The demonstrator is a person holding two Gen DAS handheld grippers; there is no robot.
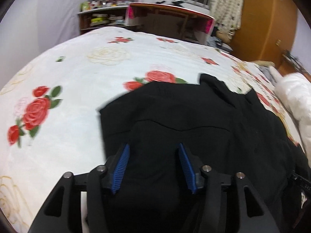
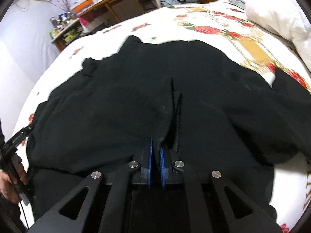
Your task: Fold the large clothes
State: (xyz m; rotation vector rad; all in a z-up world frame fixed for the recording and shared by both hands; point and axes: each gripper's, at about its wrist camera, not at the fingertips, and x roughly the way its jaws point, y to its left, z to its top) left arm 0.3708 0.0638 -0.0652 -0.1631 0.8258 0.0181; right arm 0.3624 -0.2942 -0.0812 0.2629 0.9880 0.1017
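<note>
Lying spread on the rose-printed white bedsheet (image 1: 77,89), the large black fabric garment (image 2: 120,101) is pinched in the right gripper (image 2: 156,145), whose blue pads nearly meet. Left gripper (image 1: 153,147) hovers above the garment, jaws wide.

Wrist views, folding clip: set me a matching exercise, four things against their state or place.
Things:
1. left gripper
2. right gripper
3. black garment
4. white pillow

States or places:
A. pinched shut on a fold of cloth
B. at the far right of the bed, beyond the garment
C. blue pads spread apart above the cloth
D. spread over the rose-print bedspread

Pairs: 1-C, 2-A, 3-D, 4-B
</note>
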